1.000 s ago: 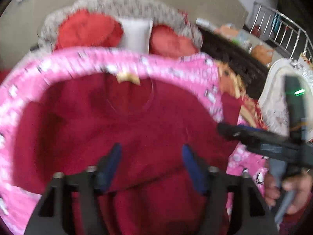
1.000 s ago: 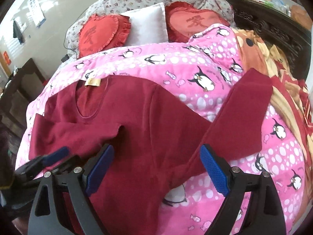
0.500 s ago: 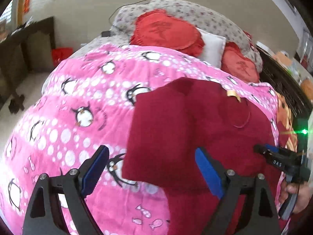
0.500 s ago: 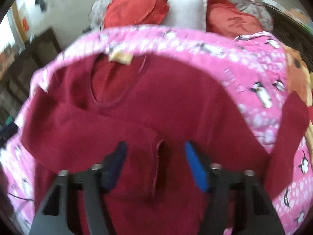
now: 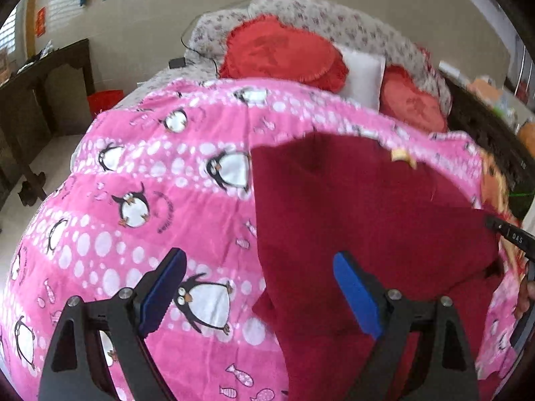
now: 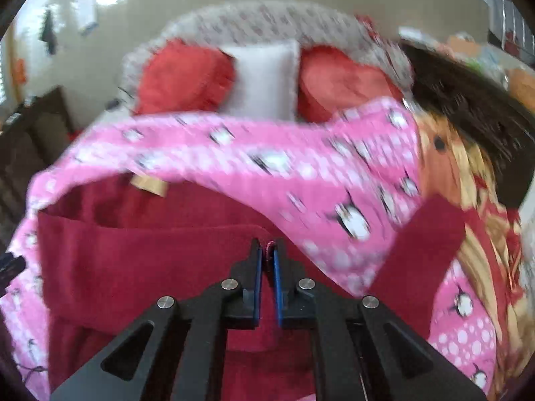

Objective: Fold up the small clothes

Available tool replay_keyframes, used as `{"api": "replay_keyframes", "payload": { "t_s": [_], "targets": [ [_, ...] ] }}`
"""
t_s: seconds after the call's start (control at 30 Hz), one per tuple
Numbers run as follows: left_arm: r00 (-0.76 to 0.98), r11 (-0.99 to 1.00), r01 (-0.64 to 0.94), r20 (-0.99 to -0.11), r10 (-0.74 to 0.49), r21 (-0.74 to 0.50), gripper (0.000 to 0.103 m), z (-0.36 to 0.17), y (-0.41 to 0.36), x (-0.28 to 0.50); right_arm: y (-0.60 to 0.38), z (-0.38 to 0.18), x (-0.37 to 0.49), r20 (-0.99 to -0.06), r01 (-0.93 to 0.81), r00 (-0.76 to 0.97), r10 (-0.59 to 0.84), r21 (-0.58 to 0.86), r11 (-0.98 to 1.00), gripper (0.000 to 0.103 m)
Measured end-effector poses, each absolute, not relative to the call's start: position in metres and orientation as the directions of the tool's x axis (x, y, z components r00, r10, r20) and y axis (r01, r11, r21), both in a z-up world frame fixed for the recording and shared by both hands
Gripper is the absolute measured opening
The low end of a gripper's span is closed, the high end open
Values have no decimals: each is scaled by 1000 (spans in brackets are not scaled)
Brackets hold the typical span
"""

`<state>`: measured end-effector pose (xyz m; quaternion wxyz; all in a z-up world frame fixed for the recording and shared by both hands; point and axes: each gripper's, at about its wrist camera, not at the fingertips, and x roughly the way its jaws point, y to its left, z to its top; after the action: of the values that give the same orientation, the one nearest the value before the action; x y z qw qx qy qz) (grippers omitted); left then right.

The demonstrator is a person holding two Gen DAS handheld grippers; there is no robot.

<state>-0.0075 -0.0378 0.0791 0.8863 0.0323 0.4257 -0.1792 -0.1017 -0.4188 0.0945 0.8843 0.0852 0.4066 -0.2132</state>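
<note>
A soft dark-red top (image 5: pixel 367 207) lies on the fleecy pink penguin quilt (image 5: pixel 150 200), one sleeve folded across its chest. The right hand-held gripper (image 6: pixel 266 260) has just closed, pinching that sleeve's cuff. The left hand-held gripper (image 5: pixel 257 287) hangs wide and empty over the top's edge. Red cushions (image 5: pixel 284 50) sit beyond the quilt.
</note>
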Motion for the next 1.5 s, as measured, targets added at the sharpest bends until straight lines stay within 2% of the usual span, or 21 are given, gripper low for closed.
{"api": "replay_keyframes", "payload": {
  "t_s": [0.1,0.27,0.4,0.57,0.8,0.9,1.0,1.13,1.5],
  "targets": [
    [570,935,343,-770,-287,-94,92,74,-44,-3,-432,68,-97,-809,467,518,-279,-6,884,0],
    [607,952,294,-751,-258,-89,92,71,-49,21,-435,74,-103,-793,460,546,-272,13,888,0],
    [603,965,256,-772,-203,-54,92,54,-56,49,-439,67,-94,-808,451,526,-267,-2,893,0],
    [562,968,246,-805,-190,-57,93,35,-59,70,-458,69,-96,-819,483,525,-232,62,873,0],
    [591,965,261,-784,-190,-37,92,53,-58,50,-444,95,-124,-762,434,606,-227,78,897,0],
    [607,959,278,-766,-213,-46,92,67,-57,34,-430,78,-119,-793,382,578,-194,53,923,0],
    [623,950,311,-747,-234,-37,92,81,-59,16,-428,49,-113,-838,398,498,-223,-7,917,0],
    [634,936,351,-727,-264,-35,92,93,-69,-2,-437,62,-132,-831,426,524,-184,69,902,0],
    [602,917,399,-760,-245,20,92,72,-100,-22,-429,77,-152,-811,406,557,-178,78,911,0]
  ]
}}
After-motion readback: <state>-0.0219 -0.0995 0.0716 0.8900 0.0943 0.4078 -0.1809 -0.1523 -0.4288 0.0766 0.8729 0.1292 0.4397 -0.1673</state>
